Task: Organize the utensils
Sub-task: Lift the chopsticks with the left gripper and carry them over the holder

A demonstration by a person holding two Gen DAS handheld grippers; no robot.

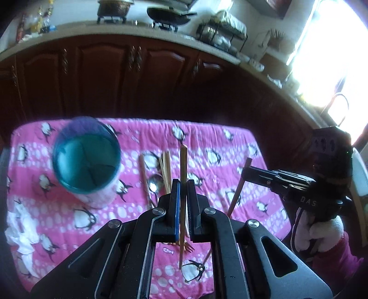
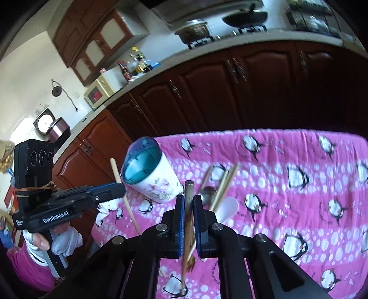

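Left wrist view: the left gripper point(image 1: 182, 184) pinches a chopstick point(image 1: 183, 165) upright above the table's point(image 1: 230, 142) middle. The cup point(image 1: 86, 158), near the left edge, looks empty (teal inside).

Right wrist view: the right gripper point(image 2: 189, 200) clamps a stick point(image 2: 189, 195). Next, I judge, each goes into the cup point(image 2: 149, 170); a spoon point(image 2: 208, 193) waits on the table.

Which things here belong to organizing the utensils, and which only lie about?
Job: left gripper chopstick; right gripper chopstick; cup; spoon; loose chopsticks.
Lying about: white cloth; pans.
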